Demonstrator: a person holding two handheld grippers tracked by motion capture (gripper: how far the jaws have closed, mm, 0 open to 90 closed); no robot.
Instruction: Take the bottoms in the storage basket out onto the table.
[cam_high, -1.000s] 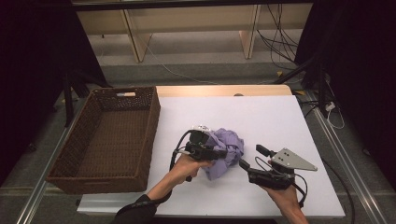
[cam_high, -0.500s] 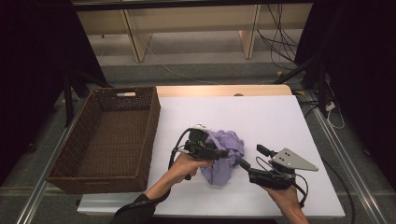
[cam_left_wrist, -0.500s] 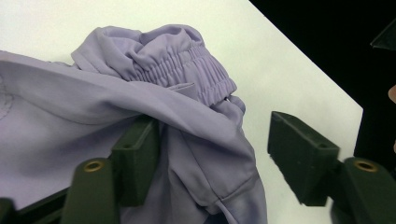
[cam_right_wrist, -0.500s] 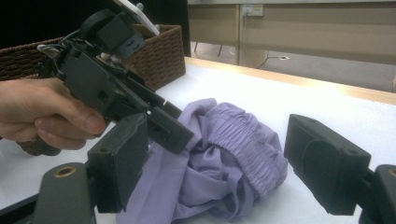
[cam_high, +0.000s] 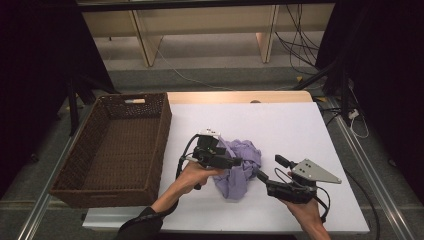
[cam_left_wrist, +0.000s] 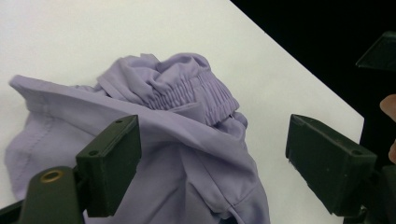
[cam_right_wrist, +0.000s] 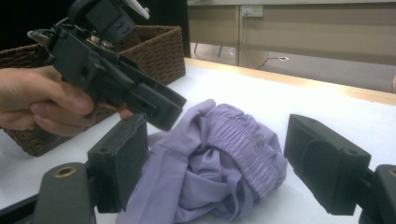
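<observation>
Hovering over the crumpled lilac cloth garment with an elastic waistband (cam_high: 239, 166), which is lying mid-way on the white table (cam_high: 300, 125), the left gripper (cam_left_wrist: 212, 163) has just been spreading its jaws, nothing pinched between them. The right gripper (cam_right_wrist: 217, 172) is waiting open beside it. Judging by this, a regrasp is coming, calling for a firm pinch on a fold. The dark woven wicker basket (cam_high: 112, 145) is standing apart; the garment's underside is hidden.

Crumpled lilac garment (cam_high: 239, 165) on table
</observation>
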